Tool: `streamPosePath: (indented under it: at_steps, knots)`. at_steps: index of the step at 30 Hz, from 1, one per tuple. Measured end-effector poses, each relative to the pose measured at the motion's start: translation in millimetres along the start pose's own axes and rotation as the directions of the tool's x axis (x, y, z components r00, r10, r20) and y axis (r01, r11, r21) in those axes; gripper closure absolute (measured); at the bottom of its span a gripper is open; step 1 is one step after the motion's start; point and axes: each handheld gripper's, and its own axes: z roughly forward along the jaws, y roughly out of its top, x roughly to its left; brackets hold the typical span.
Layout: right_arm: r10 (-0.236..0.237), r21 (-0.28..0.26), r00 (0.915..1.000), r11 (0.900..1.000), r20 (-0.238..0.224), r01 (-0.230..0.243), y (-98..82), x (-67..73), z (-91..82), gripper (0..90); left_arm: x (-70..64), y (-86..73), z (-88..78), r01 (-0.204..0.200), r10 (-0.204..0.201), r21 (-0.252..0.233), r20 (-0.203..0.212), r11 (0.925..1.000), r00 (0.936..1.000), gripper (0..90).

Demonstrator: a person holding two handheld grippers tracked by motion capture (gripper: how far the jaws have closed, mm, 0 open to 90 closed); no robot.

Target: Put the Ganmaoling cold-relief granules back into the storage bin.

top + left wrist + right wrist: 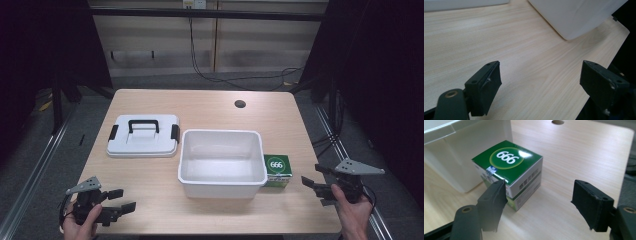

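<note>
Left gripper: near left corner of the worktop, held in a hand; jaws spread wide over bare wood, holding nothing.
Right gripper: near right edge, held in the other hand; jaws spread wide, holding nothing, pointed toward the box.
Green box: marked "666", standing on the worktop just ahead of the right jaws, nearer the left one in the right gripper view, not between them; it sits just beside the bin's right wall.
White bin: open, mid-worktop.
Lid: white, black handle, flat on the worktop left of the bin.
Cable hole: far side.
</note>
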Motion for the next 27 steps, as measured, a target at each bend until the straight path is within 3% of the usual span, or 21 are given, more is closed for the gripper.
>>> streamPosePath:
  at_steps: [2,4,6,7,10,15,18,22,25,26,27]
  knots:
    - [0.008,0.009,1.0,1.0,0.0,-0.008,-0.5,-0.7,0.5,24.5,-0.3,0.3,-0.1,-0.006,0.006,0.001,-0.005,1.0,1.0,17.1]
    - [0.055,0.026,0.9983,0.998,0.017,-0.055,-1.4,-1.6,1.3,22.0,-0.4,0.2,0.0,-0.007,0.007,0.003,-0.006,1.0,1.0,17.1]
    - [0.086,0.007,0.9962,0.996,-0.014,-0.086,-2.0,-2.9,1.7,17.2,-0.4,0.0,-0.5,-0.004,0.004,0.002,-0.006,1.0,1.0,17.1]
    - [0.084,-0.007,0.9961,0.996,-0.026,-0.085,-1.5,-3.0,1.8,16.2,-0.4,0.0,-0.7,-0.003,0.003,0.0,-0.003,1.0,1.0,17.1]
    - [0.048,-0.059,0.9988,0.997,0.007,-0.048,5.2,-0.9,3.6,13.2,-0.3,0.1,-0.3,-0.003,0.003,0.002,-0.004,1.0,1.0,17.1]
    - [0.039,-0.063,0.9992,0.997,0.006,-0.039,13.2,2.5,6.7,14.7,-0.4,0.0,-1.0,-0.005,0.005,0.002,-0.003,1.0,1.0,17.1]
    - [0.015,-0.034,0.9989,0.999,0.044,-0.013,17.9,4.3,9.4,14.7,-0.3,-0.2,-1.4,-0.005,0.005,-0.001,-0.003,1.0,1.0,17.1]
    - [-0.018,-0.016,0.9997,1.0,0.016,0.018,22.4,2.1,7.8,15.3,-0.4,-0.3,-1.3,-0.003,0.003,0.0,0.002,1.0,1.0,17.1]
    - [-0.002,-0.033,1.0,0.999,0.009,0.002,28.1,1.6,3.3,14.2,-0.4,-0.2,-0.9,-0.004,0.004,0.004,-0.001,1.0,1.0,17.1]
    - [0.006,-0.052,0.9995,0.999,-0.031,-0.008,32.4,0.6,1.5,13.7,-0.6,-0.2,-0.9,-0.005,0.005,0.005,0.0,1.0,1.0,17.1]
    - [0.006,-0.052,0.9995,0.999,-0.031,-0.008,32.4,0.6,1.5,13.7,-0.6,-0.2,-0.9,-0.005,0.005,0.005,0.0,1.0,1.0,17.1]
